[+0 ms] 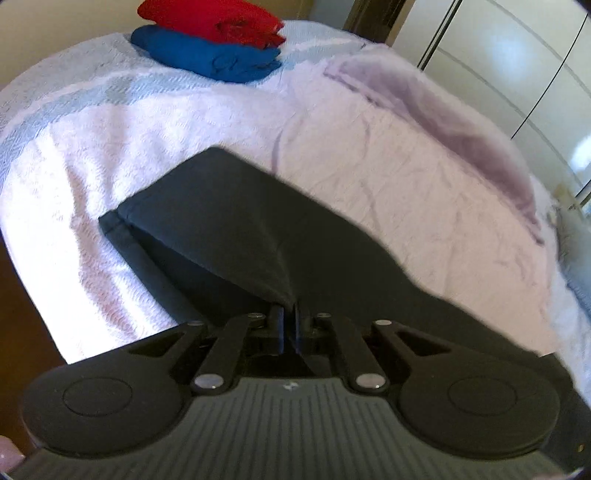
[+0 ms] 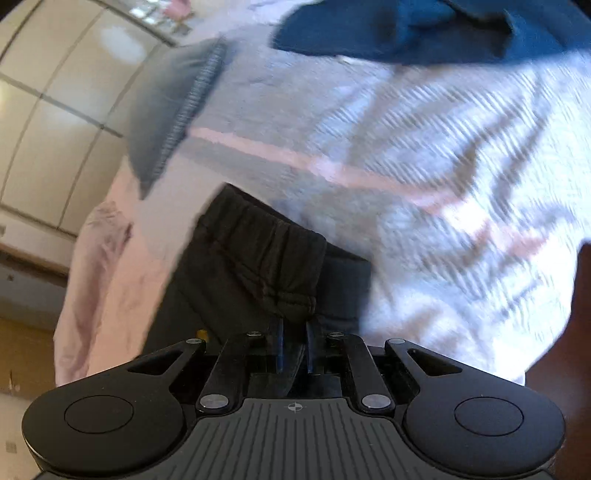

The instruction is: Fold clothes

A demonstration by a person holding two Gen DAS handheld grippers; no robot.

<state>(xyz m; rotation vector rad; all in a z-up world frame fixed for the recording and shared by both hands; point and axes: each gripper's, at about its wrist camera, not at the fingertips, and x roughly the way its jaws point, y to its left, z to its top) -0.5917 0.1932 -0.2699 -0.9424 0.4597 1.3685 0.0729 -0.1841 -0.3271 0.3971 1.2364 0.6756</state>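
Observation:
A black garment [image 1: 236, 229] lies on the white bedspread [image 1: 110, 155]. My left gripper [image 1: 290, 314] is shut on a pinched edge of it, and the cloth is pulled up into a ridge toward the jaws. In the right wrist view my right gripper [image 2: 294, 330] is shut on the black garment's elastic waistband [image 2: 258, 236], which bunches at the jaws. A folded red garment [image 1: 210, 20] sits on a folded blue one [image 1: 210, 55] at the bed's far end. The blue one also shows in the right wrist view [image 2: 424, 29].
A lilac cloth [image 1: 461, 140] lies along the bed's right side near white wardrobe doors [image 1: 517, 48]. A grey cushion [image 2: 166, 114] rests by the bed edge in the right wrist view. The bed's left edge drops to a brown floor [image 1: 18, 295].

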